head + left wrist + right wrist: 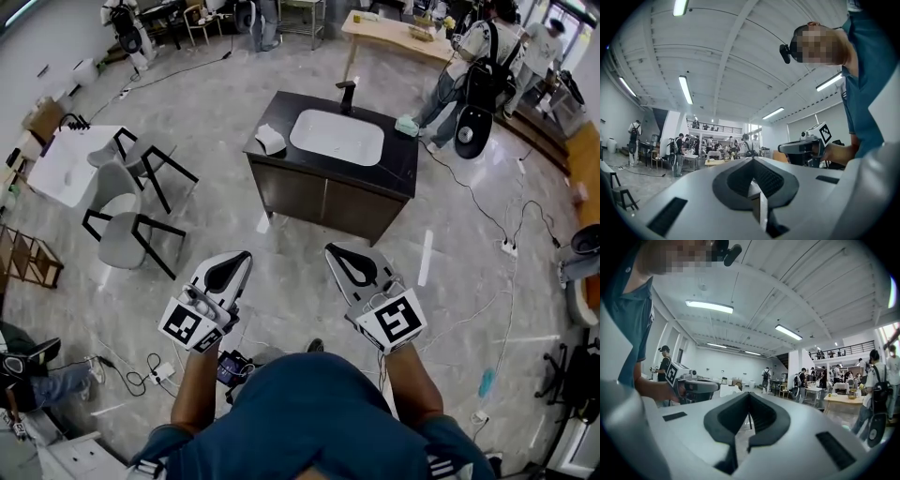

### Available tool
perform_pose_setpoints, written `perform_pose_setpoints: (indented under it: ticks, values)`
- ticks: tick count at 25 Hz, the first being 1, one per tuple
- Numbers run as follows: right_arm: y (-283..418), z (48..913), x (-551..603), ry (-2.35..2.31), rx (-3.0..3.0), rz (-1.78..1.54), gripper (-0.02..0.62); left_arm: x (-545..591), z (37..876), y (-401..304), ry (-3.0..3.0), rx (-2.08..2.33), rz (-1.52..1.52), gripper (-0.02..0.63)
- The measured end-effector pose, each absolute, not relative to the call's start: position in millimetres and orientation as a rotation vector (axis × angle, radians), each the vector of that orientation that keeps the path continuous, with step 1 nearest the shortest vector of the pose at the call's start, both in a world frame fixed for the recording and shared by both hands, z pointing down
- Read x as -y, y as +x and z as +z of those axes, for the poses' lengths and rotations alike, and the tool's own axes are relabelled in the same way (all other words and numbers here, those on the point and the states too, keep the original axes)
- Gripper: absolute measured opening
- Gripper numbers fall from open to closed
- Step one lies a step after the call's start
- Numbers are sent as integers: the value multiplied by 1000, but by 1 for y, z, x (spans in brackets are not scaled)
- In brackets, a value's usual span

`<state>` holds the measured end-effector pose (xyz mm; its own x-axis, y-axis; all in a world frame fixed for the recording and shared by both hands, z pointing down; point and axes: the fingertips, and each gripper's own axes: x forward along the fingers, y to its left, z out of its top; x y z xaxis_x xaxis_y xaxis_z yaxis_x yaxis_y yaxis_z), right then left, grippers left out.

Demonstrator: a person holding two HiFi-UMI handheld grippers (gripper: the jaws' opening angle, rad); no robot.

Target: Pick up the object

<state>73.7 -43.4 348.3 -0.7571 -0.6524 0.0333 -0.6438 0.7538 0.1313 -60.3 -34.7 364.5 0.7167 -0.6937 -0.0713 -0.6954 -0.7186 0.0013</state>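
two hand-held grippers hang in front of us above the floor, well short of the sink cabinet [323,202]. the left hand-held gripper [246,258] has its jaws pressed together with nothing between them. the right hand-held gripper [331,251] is the same, tips meeting and empty.

we take the task's thing to be the small white object [270,139] at the left end of the black table [398,164] that tops the cabinet, just beside the white basin [337,137] and near the front edge on our side. a pale green thing [406,124] sits at the far right corner, and we cannot tell for sure which of the two is meant.

from here the white object looks crumpled or folded, more like cloth or paper than anything hard, though it is too small to be certain. if so, we expect it to be light, soft and unlikely to break or slip. it should give under the pads rather than resist them.

we would open one set of jaws first, come down from above and pinch its raised middle, where the bulk gathers. the pads should close deep enough to catch more than a single layer without scraping the table.
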Motion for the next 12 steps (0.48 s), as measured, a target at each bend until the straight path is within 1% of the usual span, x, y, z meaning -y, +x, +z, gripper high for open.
perform_pose_setpoints:
  ticks: [4, 12]
  values:
    - [79, 349, 60, 1043, 2884, -148, 14, 49, 367, -53, -2892, -1182, 77, 5]
    - [74, 358, 98, 1070, 2862, -126, 14, 91, 377, -60, -2920, -1168, 85, 5]
